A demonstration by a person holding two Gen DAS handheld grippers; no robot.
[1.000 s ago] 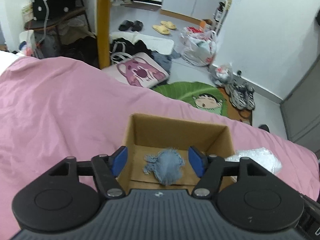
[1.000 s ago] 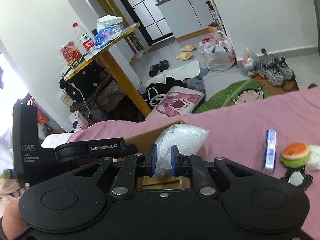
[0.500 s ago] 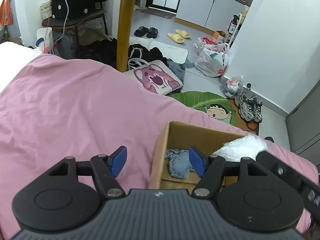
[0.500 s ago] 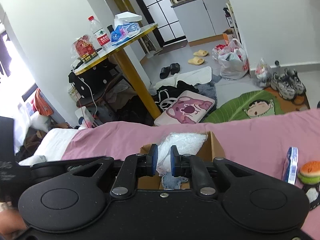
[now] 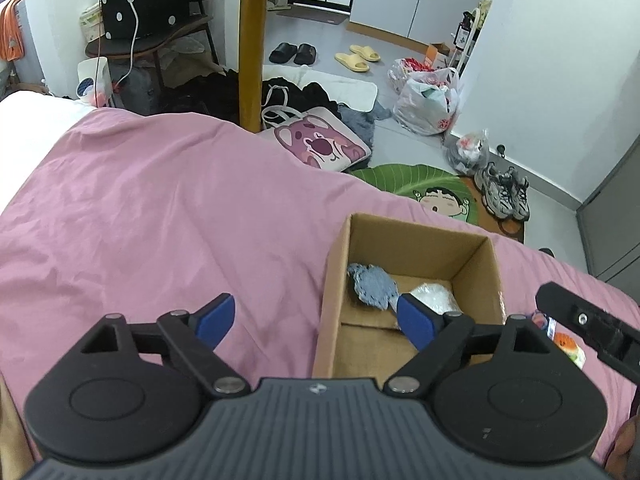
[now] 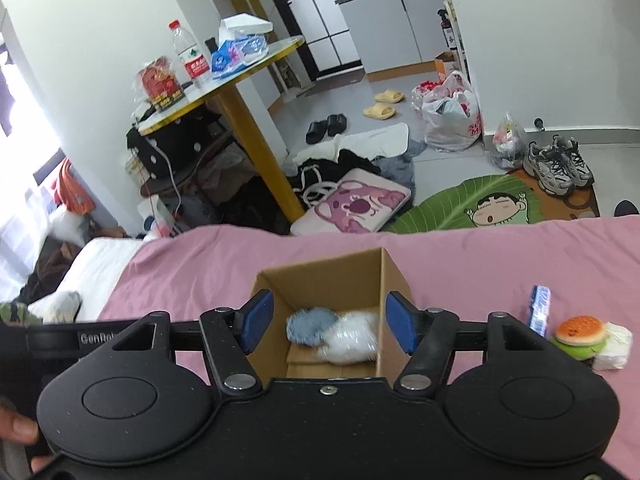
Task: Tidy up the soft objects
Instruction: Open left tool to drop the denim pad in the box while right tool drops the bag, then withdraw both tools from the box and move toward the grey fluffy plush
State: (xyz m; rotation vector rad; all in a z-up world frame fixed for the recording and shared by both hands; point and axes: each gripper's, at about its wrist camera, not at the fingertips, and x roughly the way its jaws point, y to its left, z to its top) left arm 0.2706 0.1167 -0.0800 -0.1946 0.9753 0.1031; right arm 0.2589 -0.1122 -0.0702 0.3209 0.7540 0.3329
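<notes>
On the pink bedspread [image 6: 500, 256] stands an open cardboard box [image 6: 384, 280]; inside it a blue-grey fuzzy piece [image 6: 310, 324] lies touching a white plastic-wrapped bundle [image 6: 354, 338]. The right gripper [image 6: 330, 326] hangs above the box, jaws spread wide, holding nothing. The left gripper [image 5: 316, 320], equally wide and empty, hovers over the box's left wall. Right of the box lie a burger toy [image 6: 580, 332] and a blue packet [image 6: 539, 312].
</notes>
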